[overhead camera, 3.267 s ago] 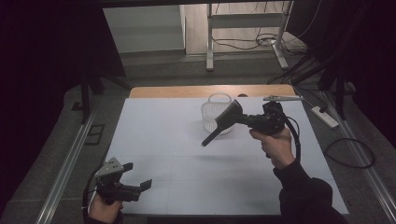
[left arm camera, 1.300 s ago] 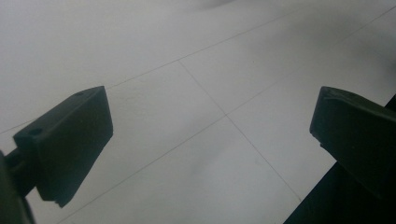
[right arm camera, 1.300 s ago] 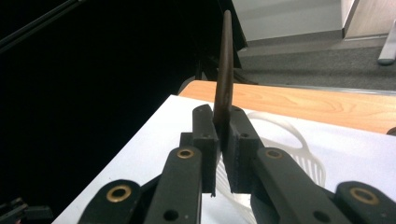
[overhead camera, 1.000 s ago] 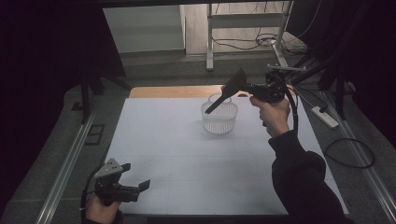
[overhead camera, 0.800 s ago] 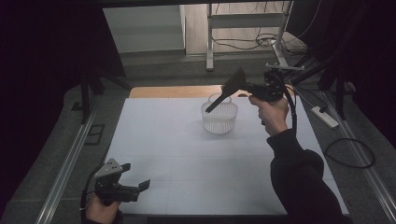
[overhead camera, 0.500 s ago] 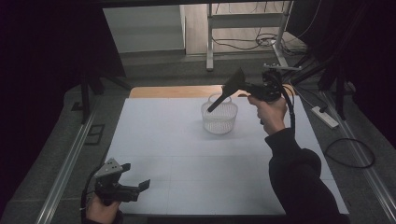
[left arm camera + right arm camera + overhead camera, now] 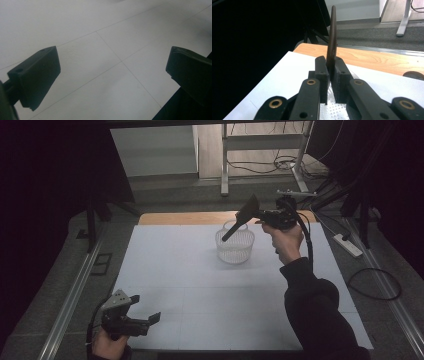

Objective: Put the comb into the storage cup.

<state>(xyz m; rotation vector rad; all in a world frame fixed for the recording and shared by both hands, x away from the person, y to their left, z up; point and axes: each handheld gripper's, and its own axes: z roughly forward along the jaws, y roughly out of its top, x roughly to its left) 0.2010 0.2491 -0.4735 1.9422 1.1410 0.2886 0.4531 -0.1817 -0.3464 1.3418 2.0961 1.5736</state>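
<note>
Item: dark flat spatula (image 7: 241, 216), broad blade uppermost, thin handle slanting down. Location: clamped between the fingers (image 7: 322, 72) of the right gripper (image 7: 260, 215), which press on it from both sides; in the right gripper view the spatula (image 7: 331, 40) stands edge-on and rises straight up from the closed jaws. The handle's lower end hangs over the mouth of the basket; whether it touches the rim cannot be told.

Item: clear perforated basket (image 7: 234, 246), round, upright. Location: directly below and just ahead of the right gripper's fingers, on the white table cover (image 7: 200, 270); its dotted wall (image 7: 337, 110) shows beneath the jaws in the right gripper view.

Item: right hand (image 7: 285, 240), wrapped round the gripper body, raised above the table, dark sleeve (image 7: 315, 315) behind it, cable looping beside the wrist.

Item: left gripper (image 7: 145, 312), held in the left hand (image 7: 107, 345) at the near corner of the table, well apart from basket and spatula. Jaws stand wide apart, nothing between them; in the left gripper view its fingers (image 7: 37, 75) frame bare white cover with faint seam lines.

Item: wooden table edge (image 7: 185, 218), beyond the right fingers, at the cover's far side.
</note>
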